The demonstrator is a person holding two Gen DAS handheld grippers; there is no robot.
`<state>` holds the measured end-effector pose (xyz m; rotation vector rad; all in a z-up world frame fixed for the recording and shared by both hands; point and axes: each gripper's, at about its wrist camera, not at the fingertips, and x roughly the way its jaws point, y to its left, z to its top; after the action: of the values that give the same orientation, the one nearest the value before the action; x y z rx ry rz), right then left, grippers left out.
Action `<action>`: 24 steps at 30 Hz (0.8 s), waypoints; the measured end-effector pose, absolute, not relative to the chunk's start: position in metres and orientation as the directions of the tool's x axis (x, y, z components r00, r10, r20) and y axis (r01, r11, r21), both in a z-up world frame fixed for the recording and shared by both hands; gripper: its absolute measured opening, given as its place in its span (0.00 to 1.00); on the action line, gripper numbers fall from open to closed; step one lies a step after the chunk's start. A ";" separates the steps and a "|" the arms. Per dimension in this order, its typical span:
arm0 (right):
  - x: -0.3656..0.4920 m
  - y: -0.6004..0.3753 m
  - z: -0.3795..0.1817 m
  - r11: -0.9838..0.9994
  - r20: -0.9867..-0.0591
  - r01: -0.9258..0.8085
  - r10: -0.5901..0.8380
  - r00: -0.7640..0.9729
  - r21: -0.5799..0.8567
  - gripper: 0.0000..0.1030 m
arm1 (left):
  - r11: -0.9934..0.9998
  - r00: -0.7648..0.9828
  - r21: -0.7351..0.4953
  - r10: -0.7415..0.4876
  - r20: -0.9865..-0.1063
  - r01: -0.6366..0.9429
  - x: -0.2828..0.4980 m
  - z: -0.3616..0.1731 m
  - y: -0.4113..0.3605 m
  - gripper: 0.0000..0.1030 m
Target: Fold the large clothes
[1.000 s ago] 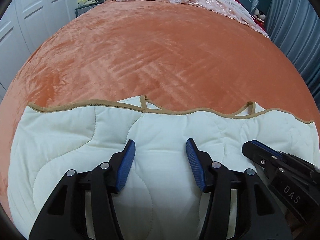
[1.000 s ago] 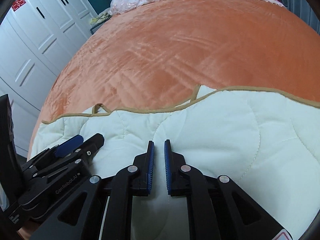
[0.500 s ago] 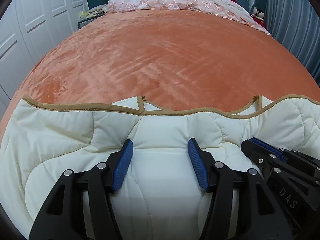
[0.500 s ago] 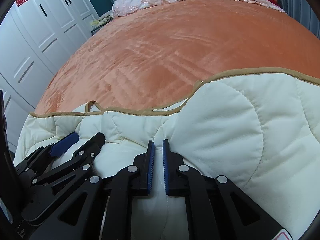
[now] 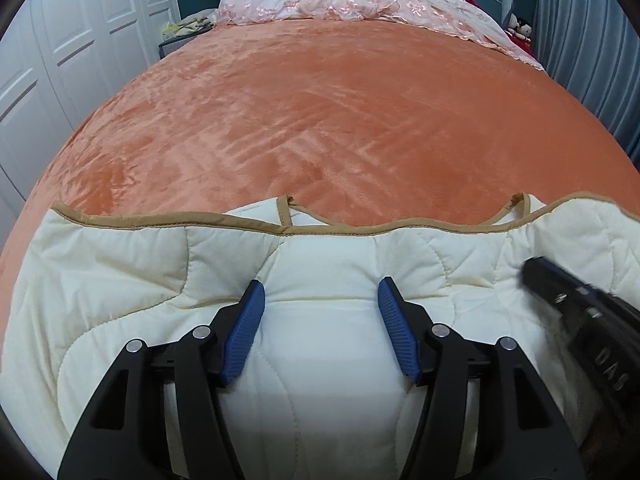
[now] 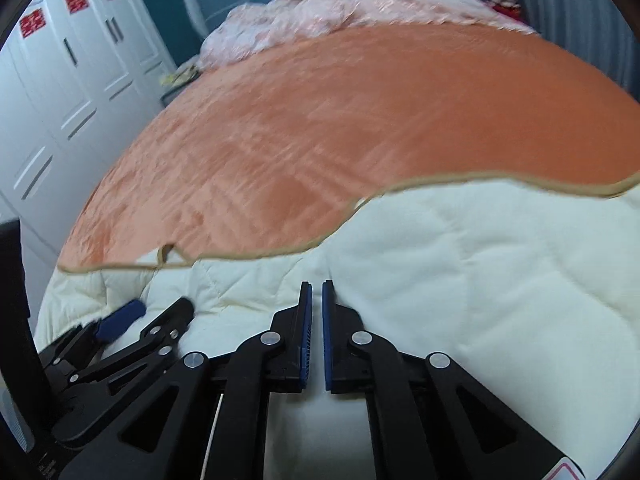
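Quilt (image 5: 120,264), cream with a tan edge, spread low in both frames on top of a big orange blanket (image 5: 320,120). Tan edge wavy across the middle of the left view, with two little tan loops poking up past it. Far right part of the quilt lifted and curled up a bit.

Left gripper (image 5: 320,283) at the bottom middle of the left view, pointing down at the quilt. Tongs wide apart, with a fat hump of quilt between them. Blue pads (image 5: 244,332) tight against the sides of that hump, with small creases running out from the tips.

Right gripper (image 6: 317,284) at the bottom middle of the right view (a blurry picture). Tongs almost closed, only a thin slit between the blue pads, and just starting to open. Quilt right under them, but no telling if any cloth sits in the slit.

Each gripper also seen from the side in the other one's view, close beside it on the quilt.

Pink flowery cover (image 5: 340,4) bunched up at the top of the frame. White cupboard doors (image 5: 80,40) at the upper left, grey-blue curtain (image 5: 592,40) at the upper right.
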<state>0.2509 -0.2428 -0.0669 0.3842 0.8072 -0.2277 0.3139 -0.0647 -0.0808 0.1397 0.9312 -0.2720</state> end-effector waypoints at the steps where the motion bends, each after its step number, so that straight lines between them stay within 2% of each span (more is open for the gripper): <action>1: 0.238 -0.248 -0.055 0.895 -0.705 0.366 -0.085 0.704 0.257 0.17 | 0.966 0.578 -0.010 -0.162 -0.800 0.258 0.312 -0.073 -0.056 0.56; 3: 0.217 -0.256 -0.037 0.890 -0.681 0.364 -0.088 0.727 0.274 0.17 | 0.980 0.611 -0.054 -0.161 -0.775 0.190 0.303 -0.053 -0.031 0.56; 5: 0.201 -0.256 -0.030 0.904 -0.703 0.319 -0.030 0.711 0.284 0.17 | 0.975 0.608 -0.141 -0.218 -0.763 0.173 0.289 -0.038 -0.008 0.56; 7: 0.187 -0.248 -0.029 0.916 -0.719 0.260 0.043 0.693 0.305 0.17 | 0.969 0.602 -0.162 -0.243 -0.760 0.186 0.273 -0.028 0.003 0.56; 12: 0.159 -0.214 -0.041 0.909 -0.744 0.189 0.168 0.647 0.370 0.17 | 0.956 0.559 -0.134 -0.263 -0.787 0.261 0.226 -0.034 -0.004 0.56; 18: 0.159 -0.188 -0.064 0.939 -0.778 0.177 0.127 0.615 0.294 0.16 | 0.959 0.576 -0.044 -0.204 -0.792 0.279 0.204 -0.057 -0.016 0.56; 24: 0.162 -0.193 -0.084 0.930 -0.775 0.197 0.127 0.619 0.310 0.10 | 0.960 0.588 -0.014 -0.182 -0.788 0.279 0.205 -0.072 -0.020 0.58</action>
<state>0.1616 -0.1928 -0.0838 0.3869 0.9091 -0.0409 0.2051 -0.0196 -0.0717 0.1157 0.9033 -0.2696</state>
